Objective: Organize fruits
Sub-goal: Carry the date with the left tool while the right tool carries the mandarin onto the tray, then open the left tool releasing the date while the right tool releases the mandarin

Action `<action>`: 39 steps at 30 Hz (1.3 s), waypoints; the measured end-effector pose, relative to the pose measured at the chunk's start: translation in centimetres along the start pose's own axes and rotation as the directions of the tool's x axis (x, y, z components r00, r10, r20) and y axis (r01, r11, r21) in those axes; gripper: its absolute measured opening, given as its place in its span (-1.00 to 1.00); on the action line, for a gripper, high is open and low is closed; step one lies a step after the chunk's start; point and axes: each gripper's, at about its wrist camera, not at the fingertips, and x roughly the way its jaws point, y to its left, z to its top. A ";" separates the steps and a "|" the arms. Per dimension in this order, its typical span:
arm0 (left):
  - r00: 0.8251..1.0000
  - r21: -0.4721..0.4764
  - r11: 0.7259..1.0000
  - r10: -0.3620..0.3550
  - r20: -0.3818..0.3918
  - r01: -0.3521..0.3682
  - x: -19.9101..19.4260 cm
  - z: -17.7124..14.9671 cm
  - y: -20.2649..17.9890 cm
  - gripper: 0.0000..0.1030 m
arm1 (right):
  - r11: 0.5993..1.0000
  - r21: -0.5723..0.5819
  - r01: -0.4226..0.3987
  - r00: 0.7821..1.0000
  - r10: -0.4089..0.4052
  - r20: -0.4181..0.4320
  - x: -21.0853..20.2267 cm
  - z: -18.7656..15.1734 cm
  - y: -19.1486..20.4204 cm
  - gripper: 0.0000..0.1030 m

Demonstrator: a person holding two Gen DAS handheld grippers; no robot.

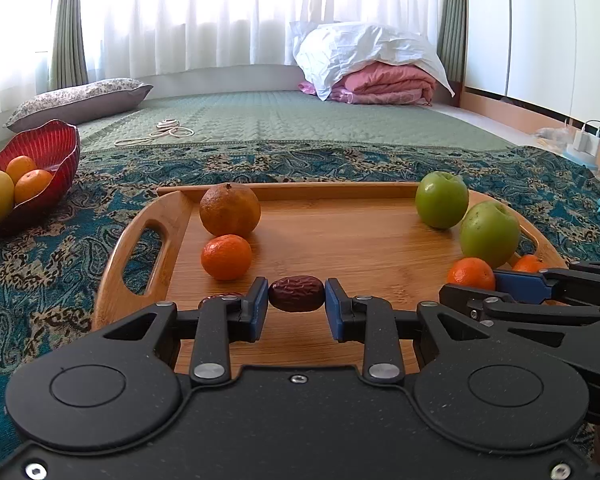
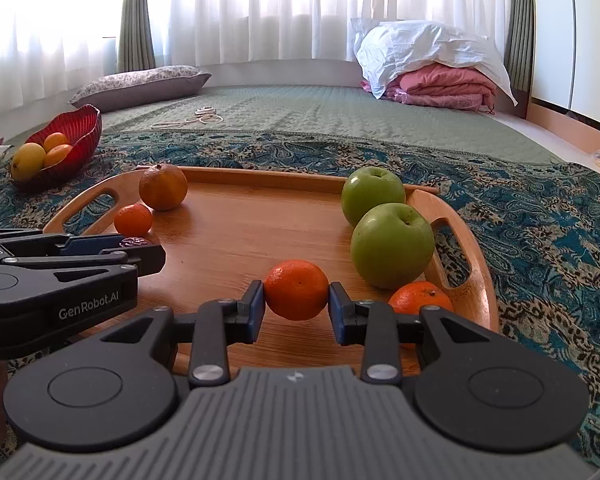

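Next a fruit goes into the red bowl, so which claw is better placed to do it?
Probably the left. The left claw already grips a date, and the red bowl sits off the tray's left side. The right claw, holding a tangerine, works near the tray's right end, farther off.

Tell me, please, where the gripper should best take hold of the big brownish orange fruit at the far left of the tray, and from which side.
Grip the big brownish fruit across its widest middle, coming from above. It is round, with its small crown on top, so pads at mid-height should not slip. The small mandarin sits close in front and the tray rim close behind, so a level approach looks crowded.
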 end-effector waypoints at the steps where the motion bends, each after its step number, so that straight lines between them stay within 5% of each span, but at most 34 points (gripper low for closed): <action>1: 1.000 0.001 1.000 0.000 -0.001 0.000 0.1 0.0 0.0 -0.44 | 1.000 -0.001 0.001 1.000 -0.001 -0.001 0.1 0.0 0.0 -0.25; 39: 0.998 0.003 1.000 0.005 -0.059 -0.005 1.8 0.2 0.1 -0.42 | 1.000 -0.002 -0.002 1.000 0.002 -0.022 0.9 0.1 0.0 -0.17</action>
